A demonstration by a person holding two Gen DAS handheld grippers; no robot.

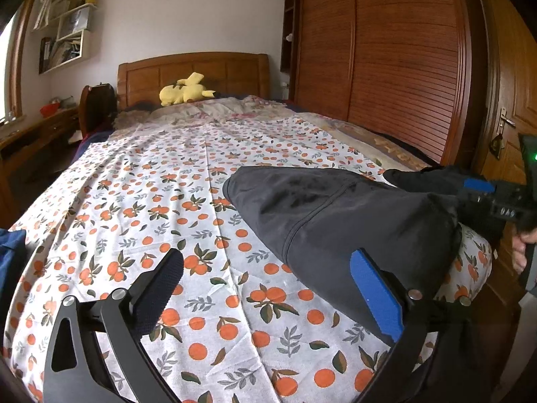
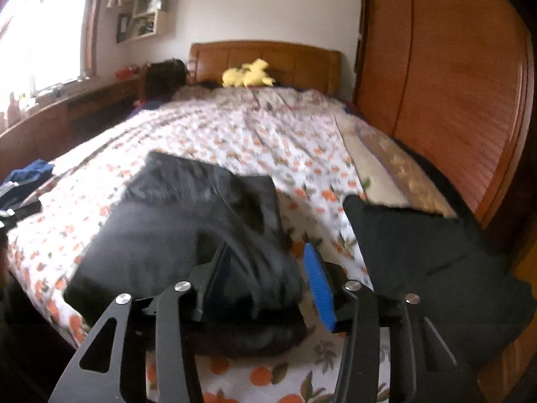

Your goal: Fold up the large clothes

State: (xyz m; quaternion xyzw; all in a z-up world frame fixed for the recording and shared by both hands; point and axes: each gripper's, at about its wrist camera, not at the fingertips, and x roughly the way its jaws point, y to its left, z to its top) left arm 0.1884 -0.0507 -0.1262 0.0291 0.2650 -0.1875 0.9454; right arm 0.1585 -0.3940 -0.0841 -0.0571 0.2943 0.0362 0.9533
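A dark grey folded garment (image 1: 335,215) lies on the orange-print bedsheet (image 1: 167,201), near the bed's right front corner. My left gripper (image 1: 268,285) stands open and wide just over the sheet. Its blue pad (image 1: 376,299) overlaps the garment's near edge and its dark pad (image 1: 161,288) is over bare sheet. In the right wrist view my right gripper (image 2: 268,275) is open, with the garment's (image 2: 174,221) bunched near fold between its fingers. The blue pad (image 2: 319,288) stands a little clear of the cloth. That right gripper (image 1: 483,194) also shows at the garment's right end, held by a hand (image 1: 520,252).
A second black garment (image 2: 436,262) lies at the bed's right corner. Blue cloth (image 2: 30,171) sits at the left edge. A yellow plush toy (image 1: 184,90) rests by the wooden headboard (image 1: 194,70). A wardrobe (image 1: 386,50) runs close along the right side, and a desk (image 1: 30,134) stands to the left.
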